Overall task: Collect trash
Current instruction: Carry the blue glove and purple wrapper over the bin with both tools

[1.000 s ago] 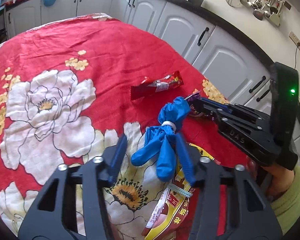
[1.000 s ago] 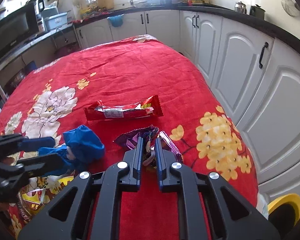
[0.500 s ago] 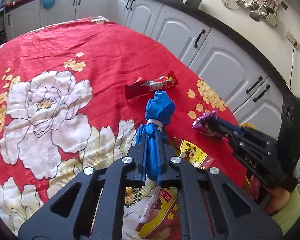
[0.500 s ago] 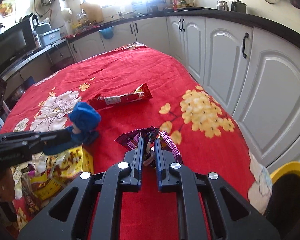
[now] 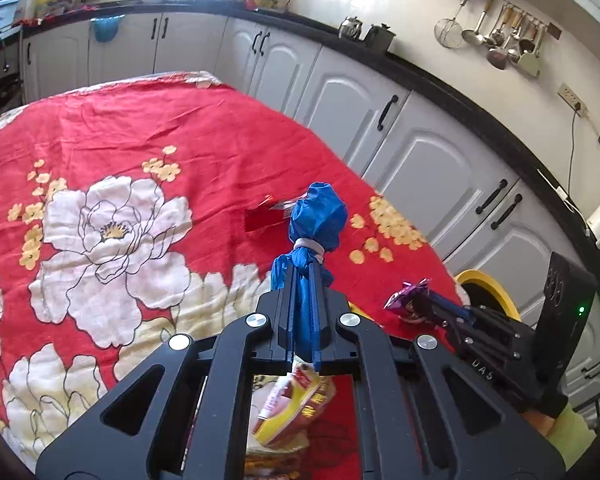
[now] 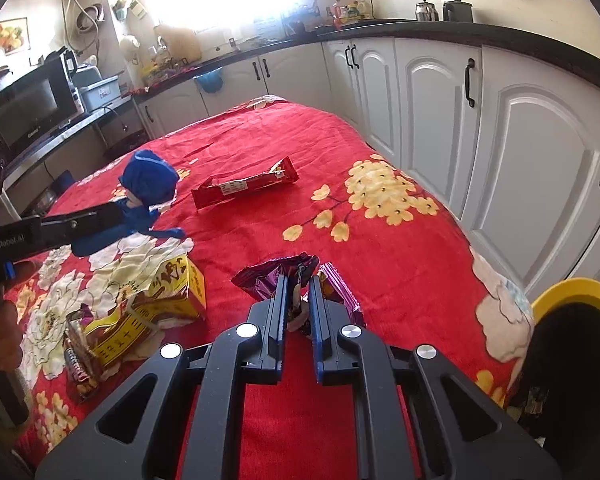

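Note:
My left gripper [image 5: 304, 280] is shut on a tied blue plastic bundle [image 5: 318, 220] and holds it above the red flowered tablecloth [image 5: 140, 128]. The bundle also shows in the right wrist view [image 6: 148, 176]. My right gripper [image 6: 298, 284] is shut on a crumpled purple wrapper [image 6: 276, 270], lifted near the table's right edge; the wrapper also shows in the left wrist view [image 5: 406, 298]. A red snack wrapper [image 6: 244, 186] lies flat on the cloth. A yellow snack packet [image 6: 148, 308] lies at the near left. A yellow-rimmed bin [image 6: 576, 292] stands on the floor at the right.
White cabinets [image 6: 440, 92] run close along the table's right side under a dark counter. A small dark packet [image 6: 78, 356] lies beside the yellow one. A microwave [image 6: 32, 108] sits on the counter at the left.
My left gripper closed on the blue bundle and lifted it off the cloth. My right gripper carried the purple wrapper back and to the right, toward the yellow bin.

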`<state>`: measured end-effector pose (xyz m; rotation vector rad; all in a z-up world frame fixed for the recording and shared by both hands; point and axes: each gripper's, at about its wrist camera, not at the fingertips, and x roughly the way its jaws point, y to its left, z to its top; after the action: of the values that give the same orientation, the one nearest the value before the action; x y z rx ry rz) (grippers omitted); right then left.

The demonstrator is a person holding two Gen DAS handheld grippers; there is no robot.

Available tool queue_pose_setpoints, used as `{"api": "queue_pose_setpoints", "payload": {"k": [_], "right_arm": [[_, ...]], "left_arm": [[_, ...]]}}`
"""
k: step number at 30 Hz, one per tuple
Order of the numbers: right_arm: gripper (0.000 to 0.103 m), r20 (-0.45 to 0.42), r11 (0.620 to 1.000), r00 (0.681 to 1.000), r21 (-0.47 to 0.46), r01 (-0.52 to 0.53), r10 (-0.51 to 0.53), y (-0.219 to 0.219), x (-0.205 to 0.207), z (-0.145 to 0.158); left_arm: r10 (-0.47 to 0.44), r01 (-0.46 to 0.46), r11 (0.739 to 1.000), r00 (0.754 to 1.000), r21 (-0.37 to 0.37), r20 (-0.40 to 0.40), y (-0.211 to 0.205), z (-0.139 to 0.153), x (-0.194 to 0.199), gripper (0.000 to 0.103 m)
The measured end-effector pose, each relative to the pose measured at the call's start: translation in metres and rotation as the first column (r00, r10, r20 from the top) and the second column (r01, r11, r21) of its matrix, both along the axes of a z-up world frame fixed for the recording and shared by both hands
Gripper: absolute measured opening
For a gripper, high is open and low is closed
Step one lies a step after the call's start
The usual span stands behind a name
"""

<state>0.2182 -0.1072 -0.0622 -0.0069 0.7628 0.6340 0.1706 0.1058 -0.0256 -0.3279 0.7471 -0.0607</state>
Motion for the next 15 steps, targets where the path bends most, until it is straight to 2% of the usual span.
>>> {"api": "queue_pose_setpoints", "payload": {"k": [15], "right_arm": [[0.010,0.014,0.996,0.997,0.056,0.074,-0.075,-0.047,-0.012,0.018]], "left_arm": [[-0.071,0.070,0.997,0.996,0.020,0.049,-0.042,0.019,-0.002,0.002]]}}
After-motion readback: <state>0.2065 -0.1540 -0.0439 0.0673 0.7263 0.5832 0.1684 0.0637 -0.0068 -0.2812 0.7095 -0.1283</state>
